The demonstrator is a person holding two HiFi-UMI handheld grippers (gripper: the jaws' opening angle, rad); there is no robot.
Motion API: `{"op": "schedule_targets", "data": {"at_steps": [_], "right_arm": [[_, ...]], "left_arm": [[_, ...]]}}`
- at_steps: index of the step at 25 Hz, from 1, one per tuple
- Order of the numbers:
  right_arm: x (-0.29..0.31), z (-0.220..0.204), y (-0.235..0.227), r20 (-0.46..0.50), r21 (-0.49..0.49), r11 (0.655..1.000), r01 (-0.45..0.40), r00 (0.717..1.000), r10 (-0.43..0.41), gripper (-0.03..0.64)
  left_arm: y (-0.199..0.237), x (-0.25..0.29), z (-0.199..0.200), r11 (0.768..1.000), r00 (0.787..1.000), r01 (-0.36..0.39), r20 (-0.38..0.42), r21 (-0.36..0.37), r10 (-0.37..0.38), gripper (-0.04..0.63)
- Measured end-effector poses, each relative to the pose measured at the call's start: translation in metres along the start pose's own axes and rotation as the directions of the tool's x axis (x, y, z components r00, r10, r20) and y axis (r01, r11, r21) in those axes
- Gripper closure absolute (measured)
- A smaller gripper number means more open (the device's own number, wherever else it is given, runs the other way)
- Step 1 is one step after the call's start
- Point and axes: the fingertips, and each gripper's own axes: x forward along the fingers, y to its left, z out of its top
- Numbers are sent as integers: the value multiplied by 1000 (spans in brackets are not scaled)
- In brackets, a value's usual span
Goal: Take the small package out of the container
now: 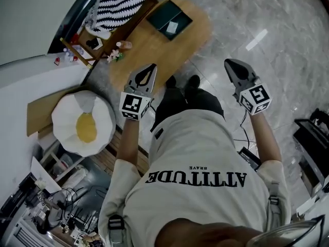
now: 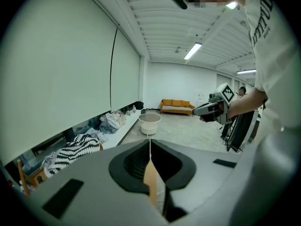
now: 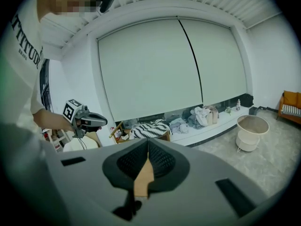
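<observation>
Presently both tools are idle. The left gripper (image 1: 150, 70) has its jaws pressed together with nothing between them. The right gripper (image 1: 231, 66) is the same, clenched on itself and empty. Both are held up in front of the chest, well apart from each other and short of the table.

Ahead is an oval wooden table (image 1: 149, 53). A dark shallow container (image 1: 163, 14) sits at its far end. A small pale package (image 1: 172, 27) lies inside, toward the container's near side. It is too small to tell the wrapping, or whether it lies loose. A few small items (image 1: 117, 54) stand at the table's left edge, clear of the path.

Judgement: the task has not begun, and the step in hand is the approach.

Notes for doing it well:
- Close in on the table's near end first, since the container is at the far end and a stretched reach would be unsteady.
- Spread the jaws before descending, not over the package.
- Come down from above with the pads on two opposite sides of the package, clear of the container wall.
- The container looks light and may slide or lift, so steady its rim with the free gripper.
- Lift straight up until clear of the rim.
</observation>
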Motion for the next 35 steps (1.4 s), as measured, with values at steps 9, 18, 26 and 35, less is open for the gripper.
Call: {"op": "schedule_targets", "data": {"at_steps": [9,18,26,35], "right_arm": [[38,-7,-11,-61,20,1000,0,998,1,595],[95,5,-35,-115,12,1000,19,993,-18,595],[140,-18,-60,-175,56,998,21,984,-10,595],[177,-65,-82,-234,124,990,62,972,-31,595]], "left_arm": [[30,36,-11,997,996,58,-71,58,-54,571],[85,106,-25,991,988,130,-90,11,-129,571],[112,185,-82,972,959,226,-188,60,-211,571],[126,268,-175,937,903,334,-318,102,-288,568]]}}
